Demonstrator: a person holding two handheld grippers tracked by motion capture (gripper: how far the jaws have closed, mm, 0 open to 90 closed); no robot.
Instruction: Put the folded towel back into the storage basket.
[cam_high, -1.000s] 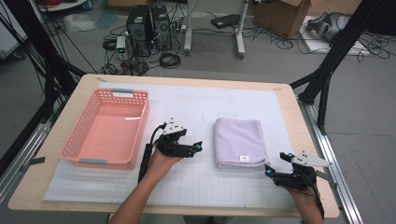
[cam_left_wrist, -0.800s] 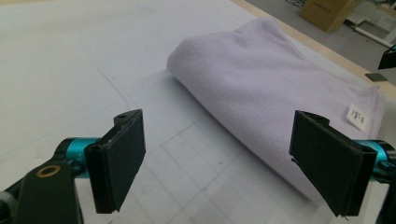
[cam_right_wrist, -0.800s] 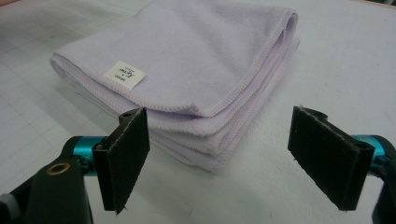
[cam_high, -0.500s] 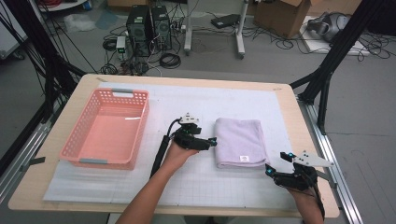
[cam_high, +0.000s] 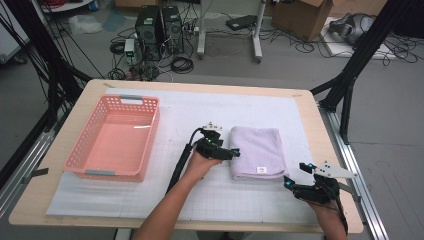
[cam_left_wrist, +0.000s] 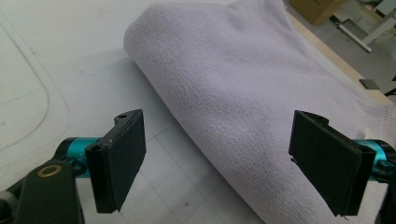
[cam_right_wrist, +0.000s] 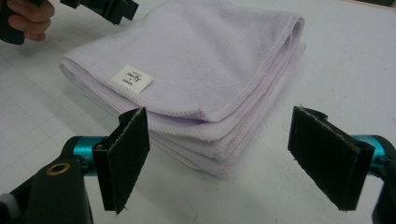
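Far left of the table (cam_high: 300, 107) we had the pink basket (cam_high: 114, 137) sitting on the white mat (cam_high: 200, 112), nothing visible inside it. Right of it, well apart from the basket, we held the left gripper (cam_high: 234, 151) at the left edge of the folded lilac towel (cam_high: 256, 150). Its jaws were spread wide with nothing between them. In the left gripper view the left gripper (cam_left_wrist: 233, 158) straddled the towel's (cam_left_wrist: 243, 88) rounded fold; we couldn't tell if the pads touched the cloth. The towel lay flat on the mat, centre-right of the table, small white label (cam_high: 260, 170) at its near edge. Near right corner: the right gripper (cam_high: 295, 180) sat near the towel's near right corner but apart from it, also wide open and gripping nothing. In the right gripper view the right gripper (cam_right_wrist: 233, 158) faced the towel's (cam_right_wrist: 201, 60) stacked corner, label (cam_right_wrist: 133, 80) on top, with the left gripper (cam_right_wrist: 105, 7) at the far side.
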